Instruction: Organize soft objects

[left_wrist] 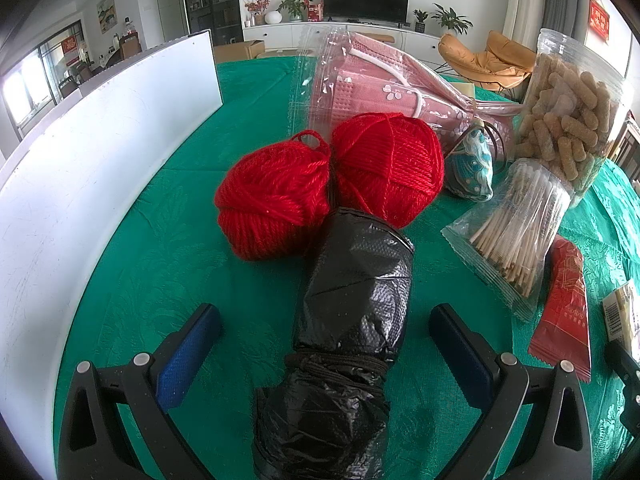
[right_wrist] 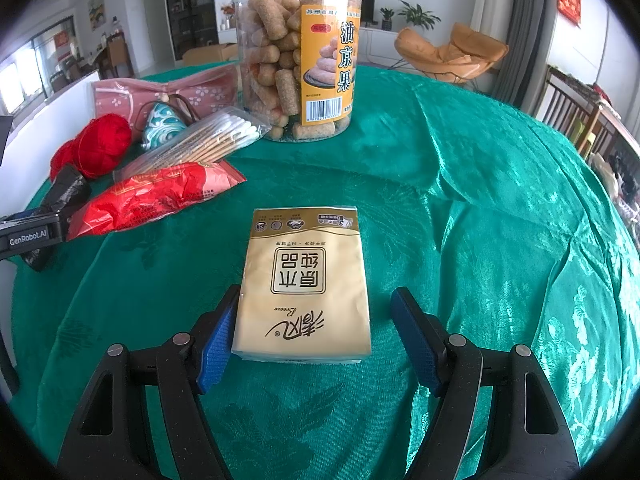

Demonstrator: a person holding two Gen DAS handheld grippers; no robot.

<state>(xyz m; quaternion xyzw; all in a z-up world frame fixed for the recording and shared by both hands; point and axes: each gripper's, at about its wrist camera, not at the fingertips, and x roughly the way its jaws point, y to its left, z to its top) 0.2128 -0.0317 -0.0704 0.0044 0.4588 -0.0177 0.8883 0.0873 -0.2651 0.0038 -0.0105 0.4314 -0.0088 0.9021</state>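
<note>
My left gripper (left_wrist: 324, 310) is open, its blue pads on either side of a black plastic bag roll (left_wrist: 354, 280) bound with dark cord, with a gap on each side. Two red yarn balls (left_wrist: 272, 204) (left_wrist: 390, 164) lie just beyond the roll. My right gripper (right_wrist: 317, 294) is open around a gold tissue pack (right_wrist: 304, 280) lying flat on the green tablecloth (right_wrist: 480, 200). Its left pad sits close against the pack's edge, while the right pad stands apart from it. The yarn (right_wrist: 100, 148) and the black roll (right_wrist: 66, 192) also appear at the left of the right wrist view.
A white board (left_wrist: 80, 184) walls the left side. Beyond the yarn lie a pink mask pack (left_wrist: 380, 84), a teal pouch (left_wrist: 470, 168), a cotton swab bag (left_wrist: 516, 232), a red snack packet (left_wrist: 568, 308) and a tall snack jar (right_wrist: 296, 52). Bare cloth spreads to the right.
</note>
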